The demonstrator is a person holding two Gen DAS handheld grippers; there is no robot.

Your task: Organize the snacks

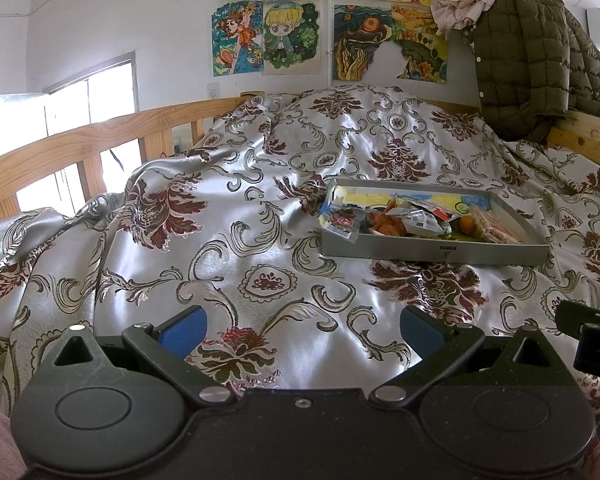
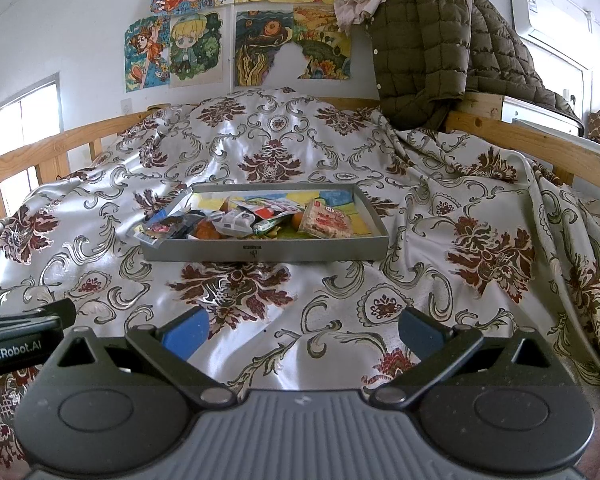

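A shallow grey tray [image 1: 432, 249] [image 2: 268, 251] lies on the patterned bedspread, holding several snack packets, a pinkish wrapped bar [image 2: 327, 221] [image 1: 496, 226] and small oranges [image 1: 467, 224] [image 2: 208, 231]. Some packets [image 1: 342, 222] [image 2: 162, 229] hang over its left rim. My left gripper [image 1: 302, 334] hovers open over the bedspread, short of the tray and to its left, nothing between its blue pads. My right gripper [image 2: 302, 334] is open too, empty, in front of the tray's near wall. Each gripper shows at the edge of the other's view.
The silver floral bedspread [image 2: 340, 160] is rumpled, with a raised hump behind the tray. Wooden bed rails [image 1: 80, 140] [image 2: 540, 140] run along both sides. A quilted olive jacket [image 2: 440, 40] hangs over the far right rail. Drawings [image 1: 292, 36] cover the wall.
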